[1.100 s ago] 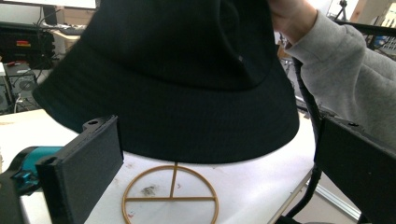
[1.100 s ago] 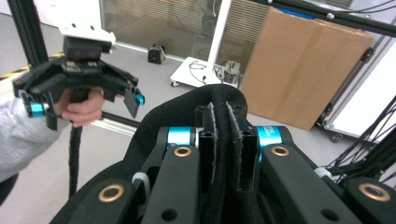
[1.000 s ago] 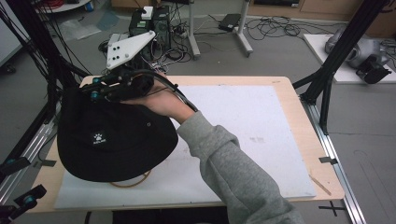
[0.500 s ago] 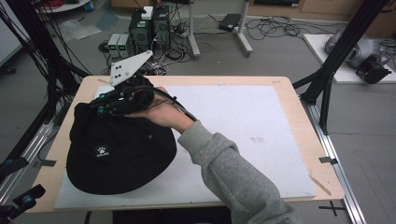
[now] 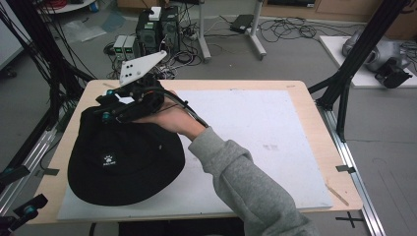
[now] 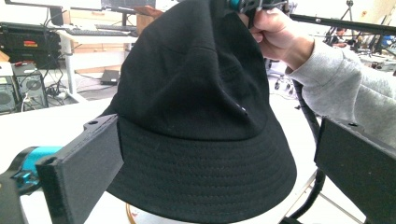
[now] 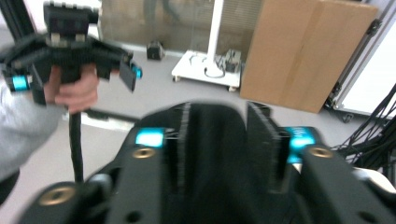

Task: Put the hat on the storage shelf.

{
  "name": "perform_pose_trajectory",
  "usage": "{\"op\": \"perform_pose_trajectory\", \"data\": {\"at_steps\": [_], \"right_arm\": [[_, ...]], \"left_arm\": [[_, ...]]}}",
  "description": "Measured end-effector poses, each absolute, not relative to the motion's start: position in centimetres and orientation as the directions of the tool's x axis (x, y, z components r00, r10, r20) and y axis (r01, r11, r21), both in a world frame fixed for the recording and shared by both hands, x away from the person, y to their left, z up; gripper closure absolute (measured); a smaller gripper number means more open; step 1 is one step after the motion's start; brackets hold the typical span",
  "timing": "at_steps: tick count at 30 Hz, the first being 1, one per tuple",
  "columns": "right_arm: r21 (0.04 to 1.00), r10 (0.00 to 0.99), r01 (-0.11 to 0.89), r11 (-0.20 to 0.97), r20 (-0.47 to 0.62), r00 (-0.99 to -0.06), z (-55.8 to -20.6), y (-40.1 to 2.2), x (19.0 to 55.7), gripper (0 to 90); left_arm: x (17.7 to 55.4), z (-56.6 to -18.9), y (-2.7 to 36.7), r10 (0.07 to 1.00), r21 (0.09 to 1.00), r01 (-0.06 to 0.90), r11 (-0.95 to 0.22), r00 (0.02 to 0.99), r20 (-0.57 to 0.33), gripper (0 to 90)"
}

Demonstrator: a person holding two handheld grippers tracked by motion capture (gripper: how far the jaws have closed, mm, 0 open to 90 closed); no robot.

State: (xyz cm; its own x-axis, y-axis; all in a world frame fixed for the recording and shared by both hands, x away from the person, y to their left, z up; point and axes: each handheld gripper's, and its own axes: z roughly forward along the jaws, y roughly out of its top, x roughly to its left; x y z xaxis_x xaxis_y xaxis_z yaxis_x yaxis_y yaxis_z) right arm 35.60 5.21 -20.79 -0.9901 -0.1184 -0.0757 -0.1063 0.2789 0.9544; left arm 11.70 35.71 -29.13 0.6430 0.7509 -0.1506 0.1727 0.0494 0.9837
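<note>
A black bucket hat (image 5: 123,157) with a small white logo hangs over the left part of the white mat (image 5: 255,132). My right gripper (image 5: 104,116), with a grey plate on top, is shut on the hat's crown and holds it up, while the brim droops to the mat. In the right gripper view black cloth fills the gap at my right gripper (image 7: 219,140). In the left gripper view the hat (image 6: 201,116) hangs in front of my left gripper (image 6: 217,126), whose jaws stand wide apart with nothing held. My left gripper (image 7: 74,65) is also seen from the right gripper view, held up in a hand.
The mat lies on a wooden table (image 5: 314,113). Black frame posts (image 5: 354,64) rise at the table's right and left sides. A tan ring (image 6: 130,213) peeks out under the hat's brim. Computer boxes (image 5: 152,29) and cables sit on the floor behind.
My right gripper has risen and pulled toward the table's far left corner with the hat's crown. The hat has gone from lying flat to hanging bunched under the grip.
</note>
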Motion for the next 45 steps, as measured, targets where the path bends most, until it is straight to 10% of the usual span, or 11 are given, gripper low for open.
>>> {"op": "perform_pose_trajectory", "data": {"at_steps": [8, 45], "right_arm": [[0.965, -0.053, 0.007, 0.26, 0.022, -0.998, -20.9, 4.7, 36.7, 10.9], [0.96, 0.12, 0.028, 0.278, -0.006, -0.993, -20.1, -7.9, 38.1, 10.9]], "left_arm": [[11.9, -29.2, 35.6, 0.752, 0.982, 0.18, 0.047, 0.641, -0.154, 1.7], [15.9, -28.6, 35.2, 0.707, 0.985, 0.161, 0.056, 0.69, -0.153, 1.7]]}}
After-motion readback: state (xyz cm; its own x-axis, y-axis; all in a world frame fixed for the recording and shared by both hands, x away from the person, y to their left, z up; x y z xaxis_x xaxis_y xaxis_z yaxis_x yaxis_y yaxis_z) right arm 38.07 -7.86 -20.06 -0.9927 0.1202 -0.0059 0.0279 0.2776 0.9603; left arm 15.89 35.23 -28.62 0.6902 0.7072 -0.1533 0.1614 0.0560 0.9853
